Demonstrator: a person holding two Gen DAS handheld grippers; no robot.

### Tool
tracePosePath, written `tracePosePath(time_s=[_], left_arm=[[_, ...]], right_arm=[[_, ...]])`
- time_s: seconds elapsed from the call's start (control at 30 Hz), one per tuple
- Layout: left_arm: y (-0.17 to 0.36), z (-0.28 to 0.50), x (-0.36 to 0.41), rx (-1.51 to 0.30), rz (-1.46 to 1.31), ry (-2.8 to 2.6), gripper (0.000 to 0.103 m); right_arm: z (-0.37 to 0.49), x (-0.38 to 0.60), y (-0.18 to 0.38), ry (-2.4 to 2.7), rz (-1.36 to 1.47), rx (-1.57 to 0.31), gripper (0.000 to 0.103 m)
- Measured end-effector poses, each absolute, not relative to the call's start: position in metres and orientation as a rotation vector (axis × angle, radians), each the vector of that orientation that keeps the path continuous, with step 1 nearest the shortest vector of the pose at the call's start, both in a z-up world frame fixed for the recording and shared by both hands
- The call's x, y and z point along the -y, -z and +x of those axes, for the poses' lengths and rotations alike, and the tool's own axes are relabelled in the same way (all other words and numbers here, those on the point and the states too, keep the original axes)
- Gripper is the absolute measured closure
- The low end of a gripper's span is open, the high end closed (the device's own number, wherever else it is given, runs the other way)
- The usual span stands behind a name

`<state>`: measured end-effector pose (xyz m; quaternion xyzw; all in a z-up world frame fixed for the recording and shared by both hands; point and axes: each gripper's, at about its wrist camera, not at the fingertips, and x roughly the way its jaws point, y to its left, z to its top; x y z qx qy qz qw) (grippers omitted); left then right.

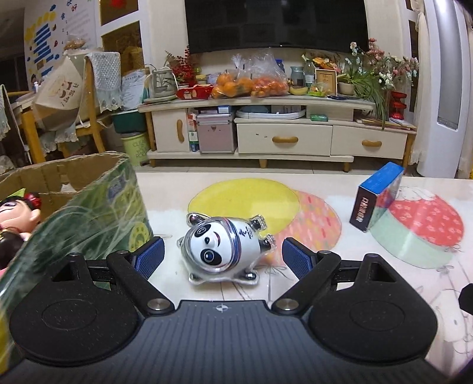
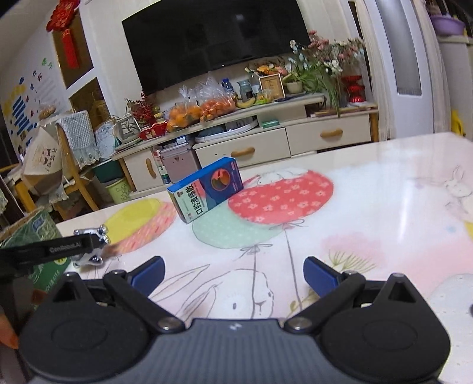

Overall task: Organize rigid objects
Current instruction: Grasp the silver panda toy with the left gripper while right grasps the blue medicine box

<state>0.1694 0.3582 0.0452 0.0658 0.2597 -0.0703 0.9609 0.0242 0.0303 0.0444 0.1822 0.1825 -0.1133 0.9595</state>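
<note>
The left gripper [image 1: 223,257] is spread wide, with the panda [image 1: 221,248] lying on the worktop [image 1: 325,283] between its pads. Centre, close gently on the glossy shell, then lift toward the carton [image 1: 82,189]. The right gripper [image 2: 233,273] gapes empty; the box [image 2: 207,189] stands farther off.

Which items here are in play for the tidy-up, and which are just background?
In play: panda figurine between the open left tool; blue medicine box; cardboard box holding a doll; open right tool.
Background: TV, orange bags, TV stand, flowers.
</note>
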Motion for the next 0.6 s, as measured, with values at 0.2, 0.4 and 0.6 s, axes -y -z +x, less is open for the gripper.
tracePosePath(time_s=[0.2, 0.4, 0.6], left_arm=[[-0.039, 0.188, -0.354, -0.532, 0.114, 0.156, 0.0], [-0.035, 0.197, -0.349, -0.554, 0.116, 0.151, 0.0], [-0.035, 0.2, -0.349, -0.584, 0.111, 0.135, 0.001]], right_arm=[[0.035, -0.031, -0.038, 0.207, 0.403, -0.385, 0.003], [0.052, -0.034, -0.045, 0.176, 0.372, -0.366, 0.003], [0.081, -0.036, -0.051, 0.181, 0.365, -0.335, 0.003]])
